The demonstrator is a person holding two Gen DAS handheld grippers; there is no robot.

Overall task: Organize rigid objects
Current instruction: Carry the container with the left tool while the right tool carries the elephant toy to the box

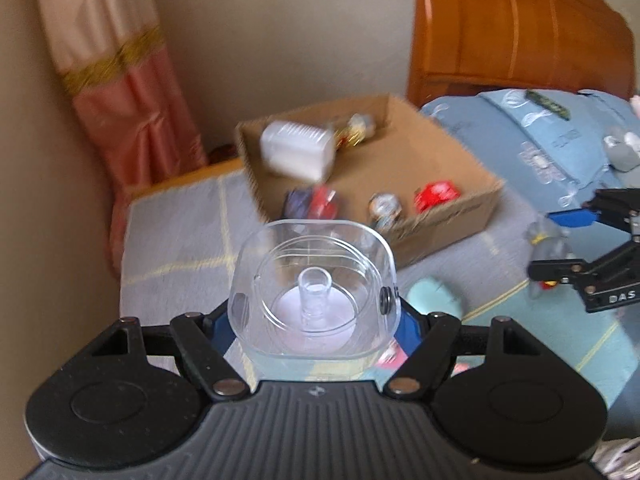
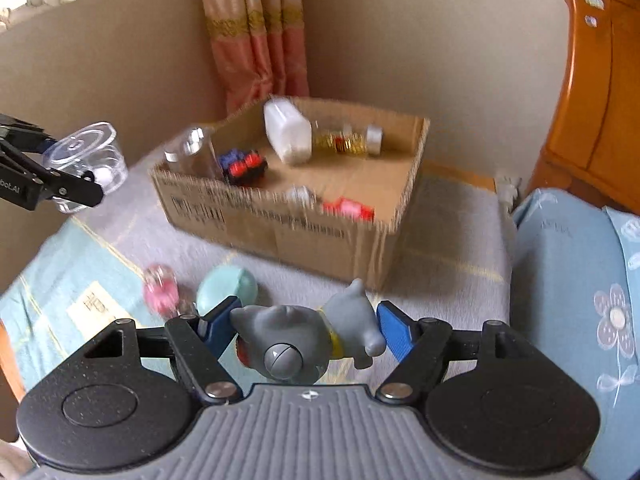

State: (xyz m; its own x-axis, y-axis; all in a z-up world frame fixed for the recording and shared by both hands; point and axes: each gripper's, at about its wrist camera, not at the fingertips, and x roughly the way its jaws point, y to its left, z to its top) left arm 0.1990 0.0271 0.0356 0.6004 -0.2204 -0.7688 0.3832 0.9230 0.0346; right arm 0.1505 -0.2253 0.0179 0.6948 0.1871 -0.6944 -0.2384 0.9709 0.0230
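My left gripper (image 1: 314, 312) is shut on a clear plastic container (image 1: 314, 292) and holds it above the bed; it also shows at the left of the right wrist view (image 2: 86, 160). My right gripper (image 2: 306, 328) is shut on a grey elephant toy (image 2: 304, 336) and holds it above the bed; it shows at the right of the left wrist view (image 1: 560, 248). A cardboard box (image 2: 280, 232) stands ahead on the bed (image 2: 452, 220), holding a white bottle (image 2: 288, 132), red and blue items and small jars.
A mint oval case (image 2: 226, 288) and a pink item (image 2: 160, 292) lie on the bed before the box. A blue pillow (image 2: 568, 280) lies at right, a wooden headboard (image 2: 592, 92) behind it. A curtain (image 2: 256, 36) hangs in the corner.
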